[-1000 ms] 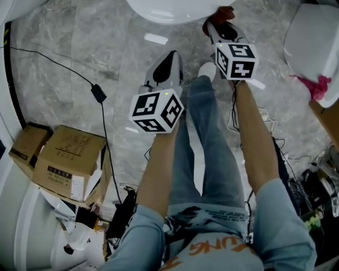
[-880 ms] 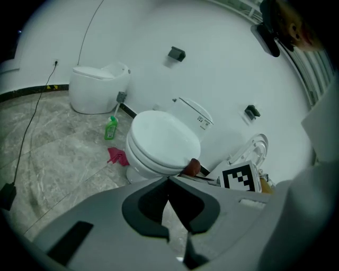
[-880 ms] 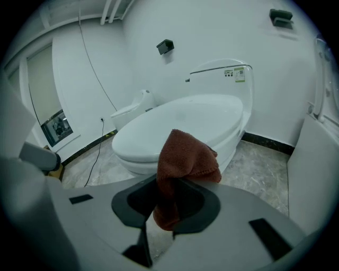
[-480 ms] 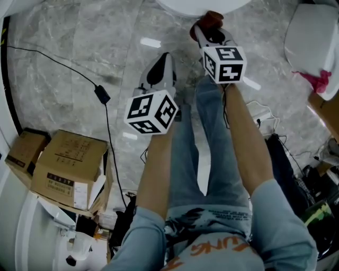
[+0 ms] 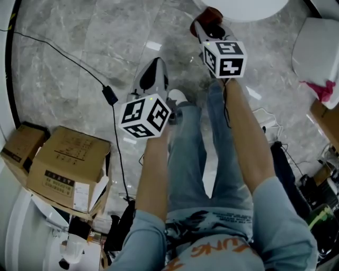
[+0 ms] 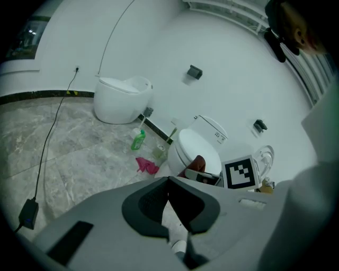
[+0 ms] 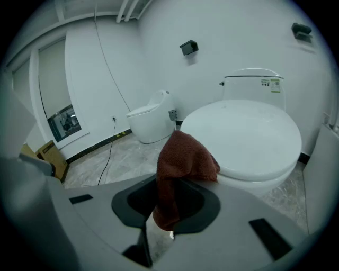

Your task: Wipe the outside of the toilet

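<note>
The white toilet (image 5: 241, 8) shows at the top edge of the head view; its closed lid (image 7: 249, 132) fills the right gripper view. My right gripper (image 5: 209, 25) is shut on a rust-brown cloth (image 5: 213, 16), just in front of the bowl's front rim. The cloth (image 7: 183, 161) stands up between the jaws and droops down through them. Whether it touches the bowl I cannot tell. My left gripper (image 5: 153, 74) hangs lower and to the left over the marble floor, shut with nothing in it. From the left gripper view the toilet (image 6: 198, 151) lies ahead.
A second white toilet (image 6: 122, 98) stands by the far wall, with a green bottle (image 6: 138, 139) and a pink rag (image 6: 146, 165) on the floor. Cardboard boxes (image 5: 66, 166) sit at the left, a black cable (image 5: 109, 95) crosses the floor. Another white fixture (image 5: 318, 53) is at the right.
The toilet has slid rightward along the top of the head view. My right gripper stays near its front rim with the cloth. My left gripper has drifted slightly left.
</note>
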`<action>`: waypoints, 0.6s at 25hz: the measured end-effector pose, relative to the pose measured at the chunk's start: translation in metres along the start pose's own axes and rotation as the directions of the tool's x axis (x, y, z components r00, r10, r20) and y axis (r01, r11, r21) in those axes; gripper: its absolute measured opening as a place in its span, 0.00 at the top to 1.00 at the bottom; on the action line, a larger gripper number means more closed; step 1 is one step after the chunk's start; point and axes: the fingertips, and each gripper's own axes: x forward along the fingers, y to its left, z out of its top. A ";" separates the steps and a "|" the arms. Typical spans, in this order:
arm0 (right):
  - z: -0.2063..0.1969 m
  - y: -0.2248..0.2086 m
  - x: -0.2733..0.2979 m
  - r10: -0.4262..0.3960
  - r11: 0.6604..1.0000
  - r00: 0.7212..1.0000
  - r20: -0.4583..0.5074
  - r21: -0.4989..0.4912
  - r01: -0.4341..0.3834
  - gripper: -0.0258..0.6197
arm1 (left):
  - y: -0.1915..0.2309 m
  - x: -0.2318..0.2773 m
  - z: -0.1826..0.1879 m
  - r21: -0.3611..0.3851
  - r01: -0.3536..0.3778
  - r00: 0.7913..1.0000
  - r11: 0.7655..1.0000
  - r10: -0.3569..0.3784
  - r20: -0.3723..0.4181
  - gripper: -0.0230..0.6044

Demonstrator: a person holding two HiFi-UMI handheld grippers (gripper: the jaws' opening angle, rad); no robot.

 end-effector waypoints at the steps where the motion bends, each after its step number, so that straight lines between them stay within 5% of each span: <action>1: 0.001 0.006 0.003 0.010 1.000 1.000 -0.003 -0.023 -0.010 0.85 | 0.004 -0.003 0.000 0.003 0.000 1.000 1.000 0.000 -0.002 0.97; 6: 0.006 0.023 -0.016 0.061 0.994 0.998 0.006 -0.087 -0.060 0.85 | 0.005 -0.015 -0.003 0.021 0.006 1.000 1.000 -0.006 -0.015 0.97; 15: -0.036 -0.036 -0.093 0.003 0.998 0.999 0.039 0.064 -0.006 0.85 | -0.060 0.012 -0.034 0.088 0.072 0.994 0.993 -0.065 -0.088 0.97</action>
